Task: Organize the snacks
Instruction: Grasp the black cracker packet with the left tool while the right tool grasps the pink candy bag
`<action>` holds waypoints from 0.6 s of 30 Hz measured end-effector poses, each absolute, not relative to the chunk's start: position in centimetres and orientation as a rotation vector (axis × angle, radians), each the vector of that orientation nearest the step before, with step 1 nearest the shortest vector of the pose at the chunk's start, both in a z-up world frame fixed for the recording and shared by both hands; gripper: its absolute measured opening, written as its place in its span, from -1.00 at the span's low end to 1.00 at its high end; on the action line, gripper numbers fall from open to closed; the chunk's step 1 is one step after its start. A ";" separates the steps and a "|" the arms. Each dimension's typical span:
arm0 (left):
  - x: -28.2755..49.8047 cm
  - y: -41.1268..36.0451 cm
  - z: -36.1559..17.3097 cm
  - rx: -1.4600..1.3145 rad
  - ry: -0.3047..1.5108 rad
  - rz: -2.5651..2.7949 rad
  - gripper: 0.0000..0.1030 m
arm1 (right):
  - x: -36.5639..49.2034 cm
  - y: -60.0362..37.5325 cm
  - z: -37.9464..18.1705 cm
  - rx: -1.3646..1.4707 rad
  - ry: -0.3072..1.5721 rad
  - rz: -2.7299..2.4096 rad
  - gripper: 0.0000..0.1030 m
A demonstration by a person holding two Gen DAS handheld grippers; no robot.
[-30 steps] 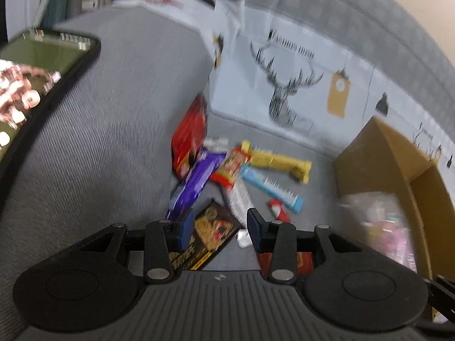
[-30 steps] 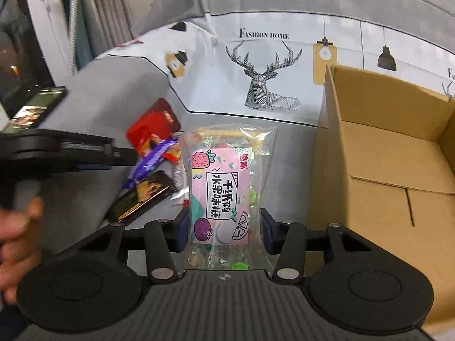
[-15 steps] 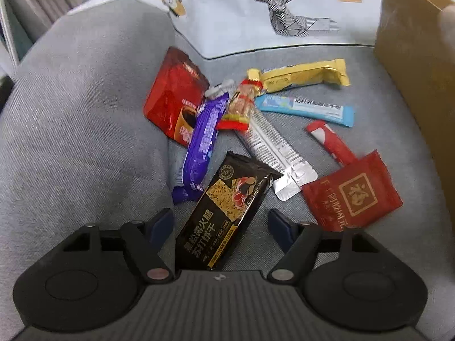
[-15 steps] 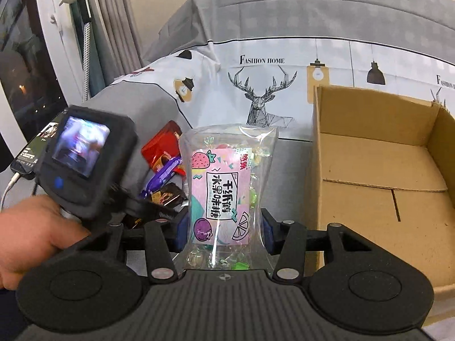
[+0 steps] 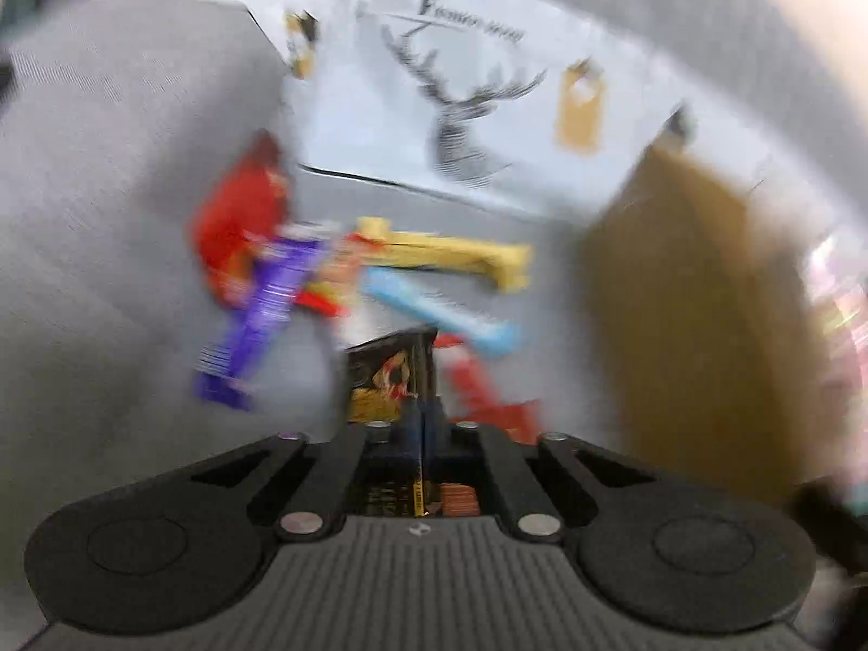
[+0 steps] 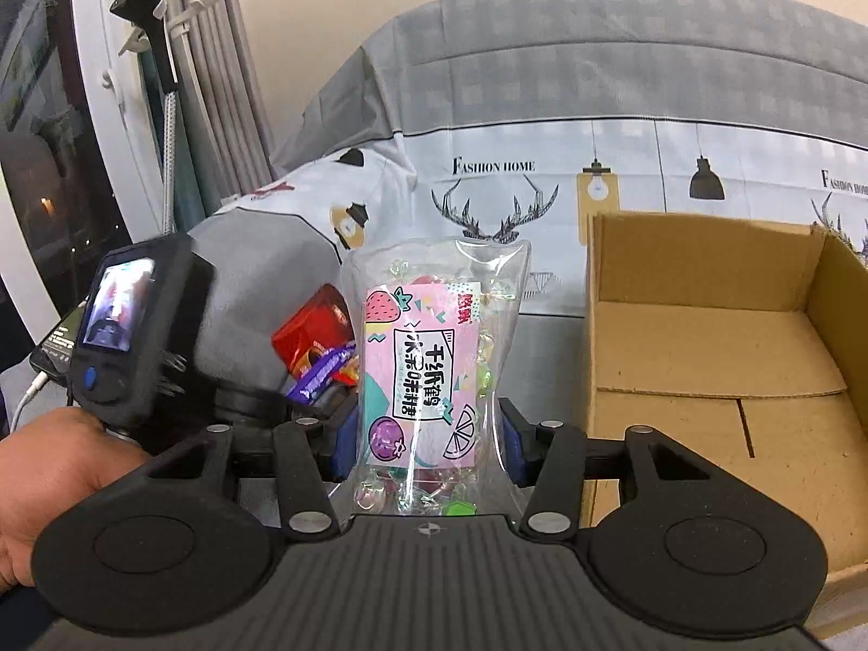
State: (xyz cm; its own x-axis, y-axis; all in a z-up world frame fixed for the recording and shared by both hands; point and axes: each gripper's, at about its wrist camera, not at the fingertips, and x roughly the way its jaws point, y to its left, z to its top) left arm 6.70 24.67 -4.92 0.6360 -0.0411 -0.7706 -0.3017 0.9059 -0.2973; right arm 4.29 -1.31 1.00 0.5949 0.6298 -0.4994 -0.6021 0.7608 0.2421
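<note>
Between our right gripper's (image 6: 428,436) pads we pinch the candy bag (image 6: 434,374) upright by its sides, near the open cardboard box (image 6: 721,358) on the right, so it can drop in. Our left gripper (image 5: 422,423), jaws just closed, nips the black snack packet (image 5: 388,374) edge-on, presumably bound for the same box.

Home: covered sofa (image 6: 597,70), curtains (image 6: 217,81)
</note>
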 end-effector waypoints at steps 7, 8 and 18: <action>7.3 25.5 -6.3 -0.548 0.950 0.204 -0.68 | 4.9 -2.3 1.1 0.093 0.580 0.687 0.03; 7.4 25.7 -6.4 -0.552 0.952 0.212 -0.40 | 5.0 -2.4 1.1 0.098 0.580 0.683 0.04; 8.6 24.6 -7.9 -0.486 1.024 0.233 0.18 | 5.2 -3.0 1.3 0.110 0.562 0.680 0.06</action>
